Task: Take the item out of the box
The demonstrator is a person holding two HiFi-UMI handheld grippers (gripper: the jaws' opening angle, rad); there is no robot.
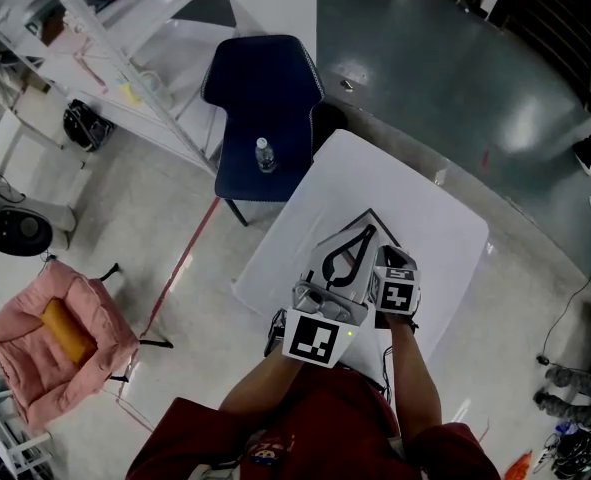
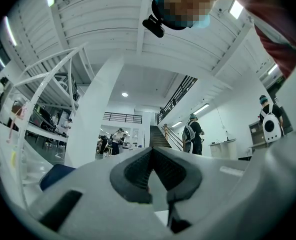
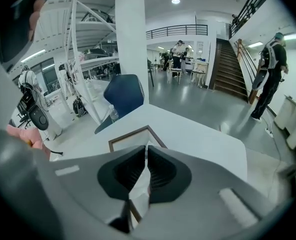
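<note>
Right gripper (image 3: 146, 149) is tilted down over the white table (image 3: 198, 134), its jaws nearly together and pinching a thin white item (image 3: 139, 184), which hangs between the pads above the near edge of the open brown-rimmed box (image 3: 130, 138). Left gripper (image 2: 152, 150) is close beside it, pointing slightly upward, its tips closed with nothing between them.

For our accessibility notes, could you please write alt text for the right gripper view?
The right gripper pinches a thin white item above an open, dark-rimmed box on a white table; a blue chair stands beyond.
</note>
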